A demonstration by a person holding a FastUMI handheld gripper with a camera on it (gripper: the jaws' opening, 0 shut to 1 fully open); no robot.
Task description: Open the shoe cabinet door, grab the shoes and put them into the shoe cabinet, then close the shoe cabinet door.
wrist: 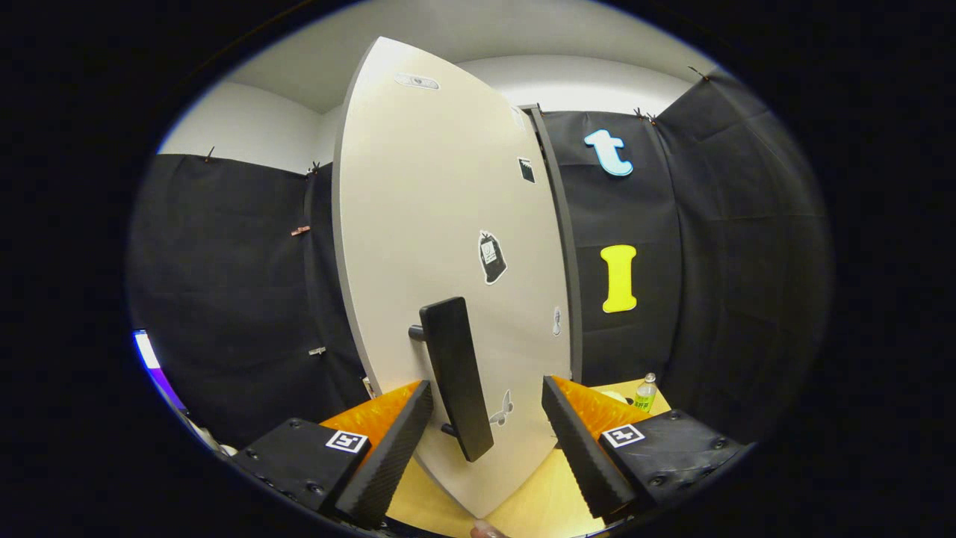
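Observation:
The pale shoe cabinet door [441, 224] stands right in front of me, with a few stickers on its face. Its dark bar handle [455, 373] runs upright and juts out between my fingers, nearer the left one. My gripper [487, 392] is open: the two fingers [399, 441] sit on either side of the handle with a gap, and neither presses on it. The dark cabinet frame edge [562, 239] shows just right of the door. The cabinet's inside is hidden behind the door.
A light wooden table surface [545, 501] lies below the fingers. A small green-labelled bottle [646, 392] stands on it beyond the right finger. Black cloth walls enclose the booth on both sides. A fingertip [485, 530] shows at the bottom.

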